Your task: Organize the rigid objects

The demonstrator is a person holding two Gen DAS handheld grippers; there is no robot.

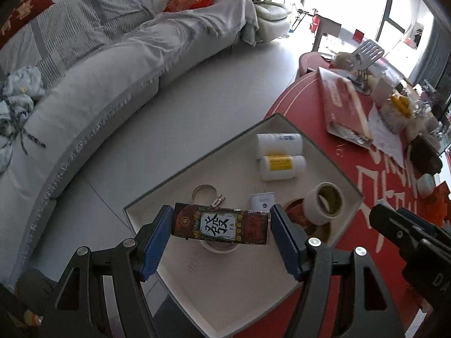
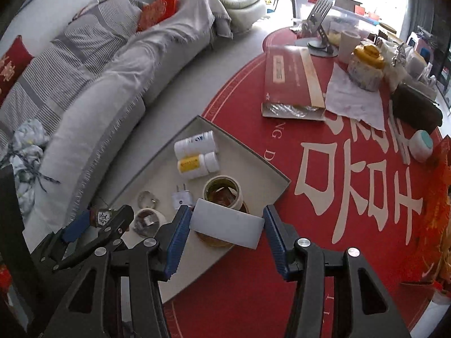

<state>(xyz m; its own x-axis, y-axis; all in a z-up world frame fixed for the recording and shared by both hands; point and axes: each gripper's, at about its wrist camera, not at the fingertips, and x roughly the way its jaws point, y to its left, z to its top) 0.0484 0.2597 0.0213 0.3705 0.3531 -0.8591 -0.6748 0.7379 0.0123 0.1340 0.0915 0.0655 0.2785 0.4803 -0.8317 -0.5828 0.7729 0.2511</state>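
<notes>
My left gripper [image 1: 221, 226] is shut on a dark patterned card box [image 1: 221, 226] with a white label, held crosswise above the near end of a white tray [image 1: 174, 256]. My right gripper [image 2: 227, 226] is shut on a plain white box [image 2: 227, 226], also above that tray [image 2: 248, 155]. In the tray lie two white bottles [image 1: 280, 152] side by side, a white plug adapter [image 1: 263, 201], a tape roll [image 1: 324, 201] standing up, a metal ring [image 1: 204, 193] and another roll under the held boxes. The left gripper with its box [image 2: 101, 217] shows at the left of the right wrist view.
The tray sits at the edge of a round table with a red cloth [image 2: 352, 197]. Farther back on it are a red book [image 2: 287, 81], a paper sheet [image 2: 355, 98], a jar with a yellow lid [image 2: 366, 64], a phone stand [image 2: 321, 14] and a dark pouch [image 2: 417, 109]. A grey sofa [image 1: 98, 84] runs along the left.
</notes>
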